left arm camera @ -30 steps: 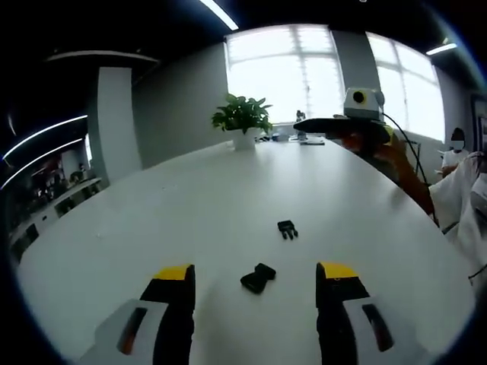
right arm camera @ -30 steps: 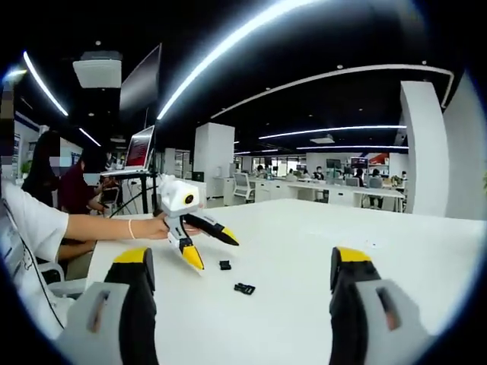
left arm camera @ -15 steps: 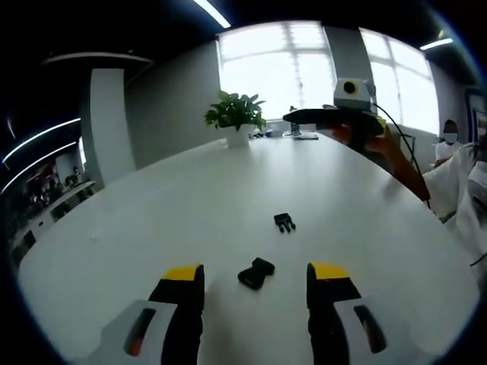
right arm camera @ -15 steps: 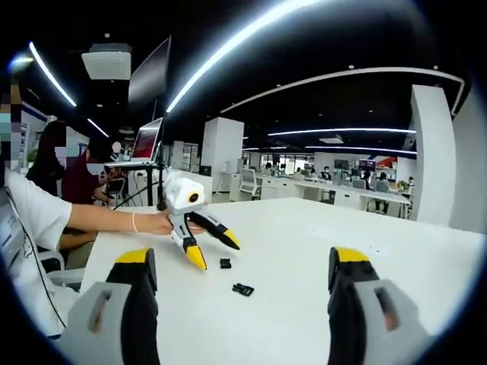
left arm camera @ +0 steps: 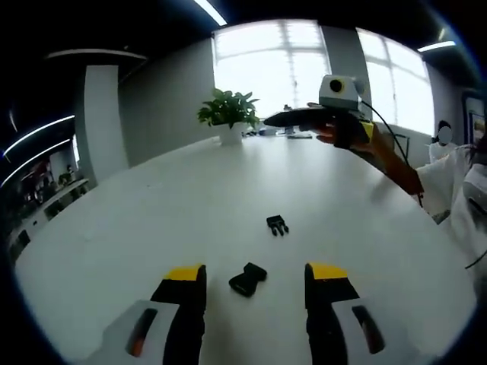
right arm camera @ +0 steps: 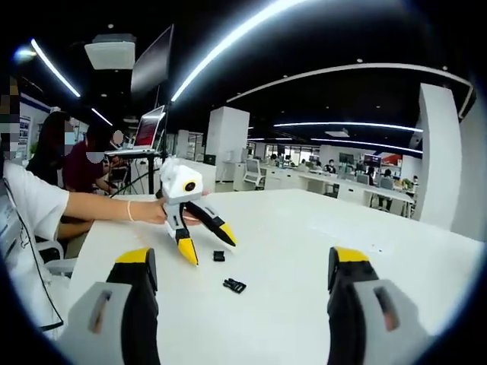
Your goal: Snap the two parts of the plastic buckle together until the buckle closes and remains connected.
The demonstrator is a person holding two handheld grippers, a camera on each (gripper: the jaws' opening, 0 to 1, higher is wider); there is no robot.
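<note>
Currently both buckle halves lie loose on the white table [left arm camera: 152,220], unconnected and apart from each other. Left gripper view: the socket half [left arm camera: 247,279] sits on the tabletop between the left gripper [left arm camera: 255,275] jaws, near the yellow tips, not touching either one. Jaws are spread wide, nothing held. The pronged half [left arm camera: 277,225] lies farther out toward the table's middle, prongs pointing roughly toward the camera. Gap of bare table between the 2 parts.

Right gripper [left arm camera: 268,122] appears in the left gripper view at upper right, held in a hand [left arm camera: 342,133] above the far side of the table, clear of the surface. A potted plant [left arm camera: 226,115] stands near the far edge, in front of bright windows.

Right gripper view: right gripper [right arm camera: 243,262] jaws also wide apart, empty. The left gripper [right arm camera: 206,249] shows on the left side, tilted down at the table, its yellow-tipped jaws splayed over the socket half [right arm camera: 219,256]. Pronged half [right arm camera: 234,285] lies nearer this camera, on open table. A person's sleeve [right arm camera: 30,205] and forearm reach in from the left edge. Open laptop [right arm camera: 144,133] on a stand behind, with people beside it.
</note>
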